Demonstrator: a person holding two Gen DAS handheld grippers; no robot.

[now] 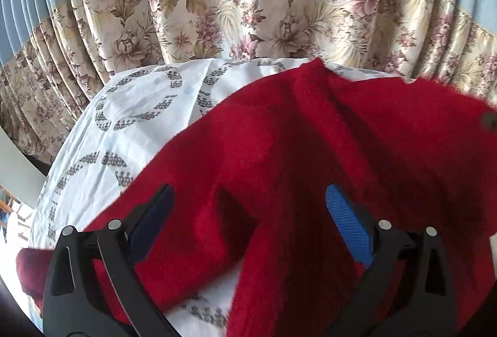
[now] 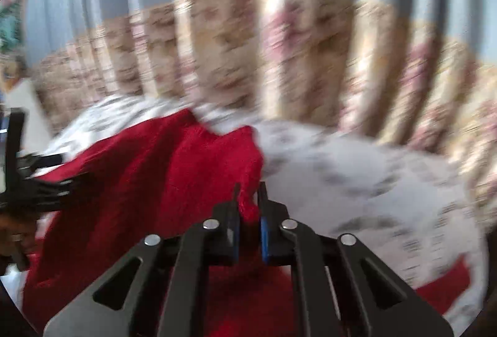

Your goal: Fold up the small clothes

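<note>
The left gripper (image 1: 248, 213) hangs spread above a fuzzy red sweater (image 1: 310, 150) rumpled on the patterned white sheet (image 1: 139, 107); the right gripper (image 2: 249, 203) pinches its knit edge.

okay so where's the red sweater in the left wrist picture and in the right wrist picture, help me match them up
Left wrist: the red sweater fills the lower centre and right, under the open left hand-held gripper.
Right wrist: the red sweater covers the lower left and centre; the right hand-held gripper is shut on a fold of it.
Shared landmark: the floral curtain hangs behind the white patterned sheet in both.
</note>
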